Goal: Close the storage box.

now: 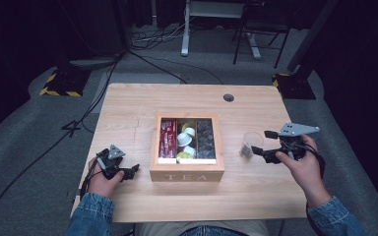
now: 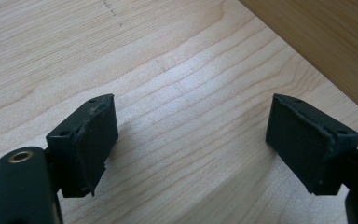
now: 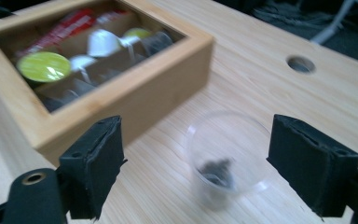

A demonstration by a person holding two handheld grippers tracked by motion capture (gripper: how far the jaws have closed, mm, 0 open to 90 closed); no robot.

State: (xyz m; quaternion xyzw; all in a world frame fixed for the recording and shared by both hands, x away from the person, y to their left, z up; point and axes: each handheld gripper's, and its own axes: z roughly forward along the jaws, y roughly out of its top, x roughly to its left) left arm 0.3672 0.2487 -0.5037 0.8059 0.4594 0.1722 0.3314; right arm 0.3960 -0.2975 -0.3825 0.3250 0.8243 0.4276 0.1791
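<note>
A wooden box marked TEA stands in the middle of the table, with red packets, white and yellow capsules and dark capsules in its three compartments. To its right stands a clear plastic cup with something dark at the bottom. My right gripper is open just right of the cup, pointing at it. In the right gripper view the cup stands ahead between the spread jaws, untouched, with the box behind it. Left of the box, my left gripper rests low on the table, open and holding nothing.
A round cable hole sits near the table's far edge. The box's side wall lies close ahead of the left gripper. Cables, desk legs and a chair stand on the grey floor beyond the table.
</note>
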